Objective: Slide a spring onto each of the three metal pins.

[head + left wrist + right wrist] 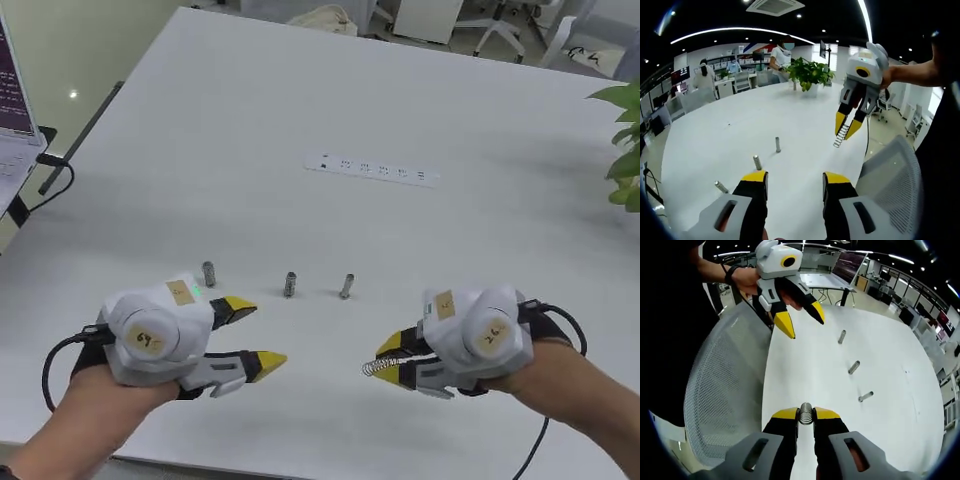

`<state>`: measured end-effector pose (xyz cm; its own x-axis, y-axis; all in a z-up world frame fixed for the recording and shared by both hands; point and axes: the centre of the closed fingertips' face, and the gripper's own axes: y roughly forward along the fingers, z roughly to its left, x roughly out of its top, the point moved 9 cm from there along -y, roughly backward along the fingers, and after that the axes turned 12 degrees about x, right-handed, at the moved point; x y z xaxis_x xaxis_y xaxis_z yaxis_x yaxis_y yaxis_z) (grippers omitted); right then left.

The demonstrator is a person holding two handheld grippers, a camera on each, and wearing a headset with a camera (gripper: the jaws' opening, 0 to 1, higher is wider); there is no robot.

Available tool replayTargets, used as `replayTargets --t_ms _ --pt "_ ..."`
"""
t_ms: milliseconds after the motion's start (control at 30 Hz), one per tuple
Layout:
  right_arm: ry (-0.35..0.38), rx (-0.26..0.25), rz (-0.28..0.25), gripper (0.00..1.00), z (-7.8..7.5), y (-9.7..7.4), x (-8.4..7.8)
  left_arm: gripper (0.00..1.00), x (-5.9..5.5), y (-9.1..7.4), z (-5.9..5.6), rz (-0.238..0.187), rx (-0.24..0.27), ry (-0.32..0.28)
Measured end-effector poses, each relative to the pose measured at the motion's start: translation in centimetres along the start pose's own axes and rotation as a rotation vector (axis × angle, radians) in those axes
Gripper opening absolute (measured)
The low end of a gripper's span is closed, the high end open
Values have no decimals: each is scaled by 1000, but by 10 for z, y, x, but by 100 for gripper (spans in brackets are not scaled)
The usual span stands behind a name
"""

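Pinching a spring (806,413) between yellow tips drawn narrow, the right gripper (392,360) hovers over the near part of the table (400,100). The coil runs lengthwise along the jaws, and its free end juts past the tips toward the left gripper (255,332). That gripper also hovers, its jaws spread wide with nothing between them. The two grippers face each other across the near table edge, well apart.

Just beyond them, three pins stand upright in a row on the table: the left pin (209,274) near the left gripper's farther tip, the middle pin (290,284) and the right pin (346,287) between the two grippers. The pins are too small to tell whether any carries a spring.

Farther out, a power strip (372,169) lies flat at mid-table. A laptop (12,100) stands past the left edge and a plant (625,150) at the right edge. A mesh chair (725,380) sits beside the near edge in the right gripper view.
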<state>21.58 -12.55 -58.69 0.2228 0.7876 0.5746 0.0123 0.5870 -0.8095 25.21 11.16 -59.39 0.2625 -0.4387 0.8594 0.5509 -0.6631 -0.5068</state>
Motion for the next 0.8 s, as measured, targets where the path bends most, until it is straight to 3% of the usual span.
replayTargets --t_ms 400,800 --pt "23 -22 10 9 -26 -8 -6 48 -16 -24 30 17 115 -70" --pt "38 -27 20 9 -49 -11 -6 55 -24 -38 45 26 184 -112"
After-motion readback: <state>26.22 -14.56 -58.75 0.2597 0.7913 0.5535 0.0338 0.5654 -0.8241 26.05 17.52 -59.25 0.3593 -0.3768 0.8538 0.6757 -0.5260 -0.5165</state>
